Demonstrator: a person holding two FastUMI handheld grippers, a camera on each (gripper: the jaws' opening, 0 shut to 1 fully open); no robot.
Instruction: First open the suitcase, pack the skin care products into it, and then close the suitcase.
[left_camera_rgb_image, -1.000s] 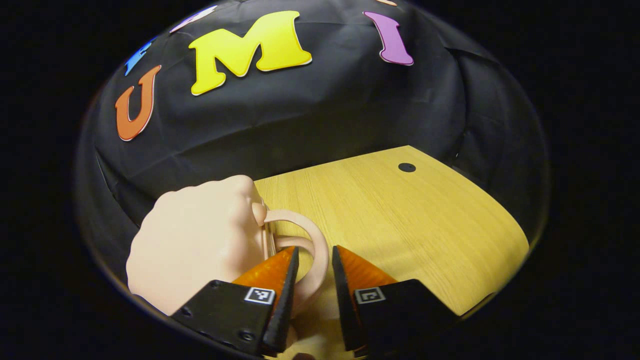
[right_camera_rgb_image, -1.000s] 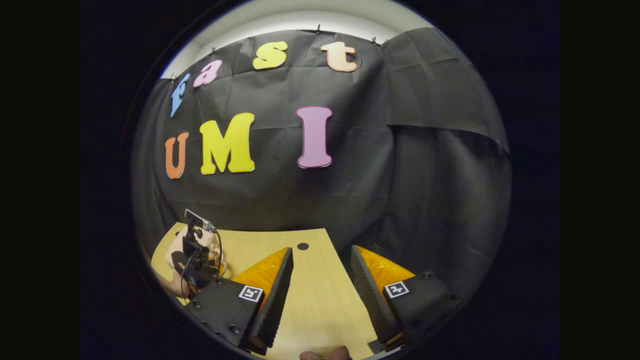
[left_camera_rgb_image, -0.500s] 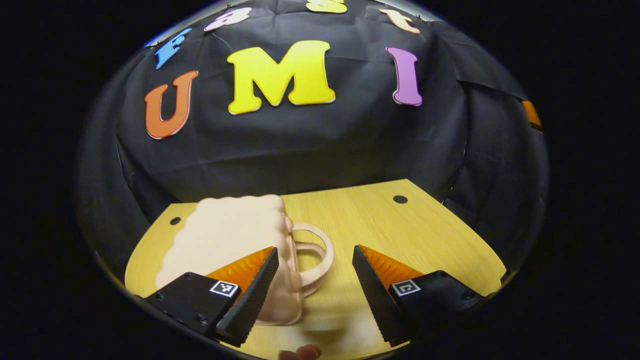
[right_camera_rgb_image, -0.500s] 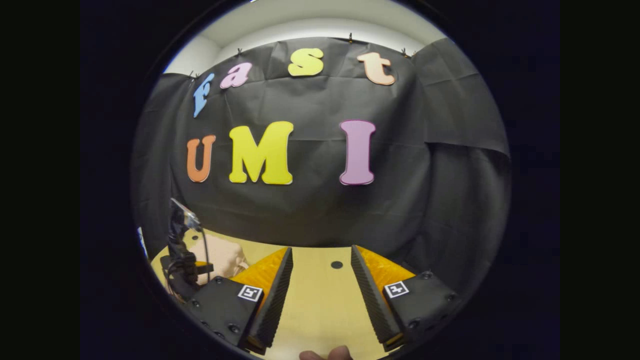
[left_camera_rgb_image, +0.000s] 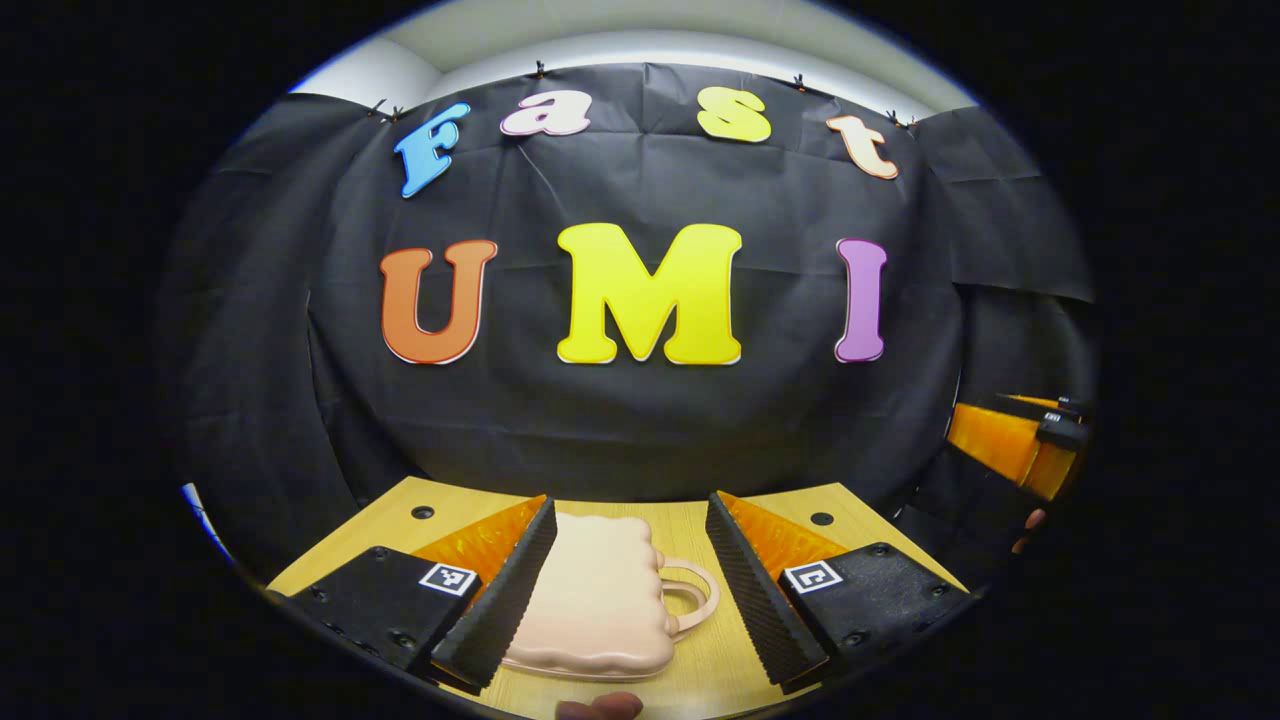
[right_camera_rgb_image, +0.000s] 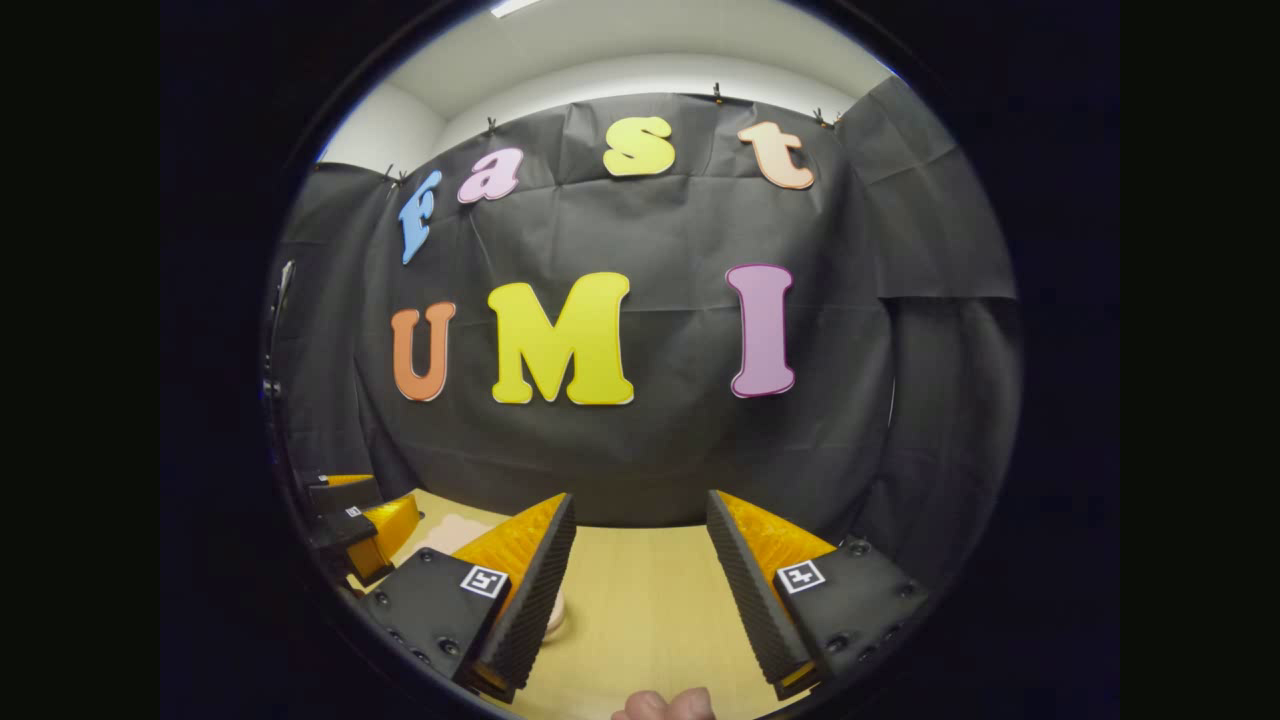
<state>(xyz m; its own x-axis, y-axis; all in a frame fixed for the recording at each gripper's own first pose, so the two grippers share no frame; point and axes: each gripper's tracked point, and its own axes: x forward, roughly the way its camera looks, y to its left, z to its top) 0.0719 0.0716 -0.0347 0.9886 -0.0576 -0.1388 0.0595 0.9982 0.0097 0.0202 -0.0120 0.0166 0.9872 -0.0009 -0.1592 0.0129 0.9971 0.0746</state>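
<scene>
Pale pink, scallop-edged suitcase (left_camera_rgb_image: 598, 600), closed, lying flat on the wooden table (left_camera_rgb_image: 700, 675), handle rightward.

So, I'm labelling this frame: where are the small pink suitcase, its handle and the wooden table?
Small pink suitcase (left_camera_rgb_image: 590, 600): left gripper view, middle of its closed shell.
Handle (left_camera_rgb_image: 702, 598): left gripper view, outer curve of the loop.
Wooden table (right_camera_rgb_image: 650, 600): right gripper view, bare top between the claw fingers.

- In the left gripper view, the left finger (left_camera_rgb_image: 500, 600) of our left gripper covers the near left part of the pink suitcase (left_camera_rgb_image: 600, 600), so we cannot tell whether its lid is latched
- The right gripper (left_camera_rgb_image: 1010, 445) is cut off at that view's right edge
- In the right gripper view, the suitcase (right_camera_rgb_image: 452, 530) is mostly hidden behind our finger (right_camera_rgb_image: 525, 580)
</scene>
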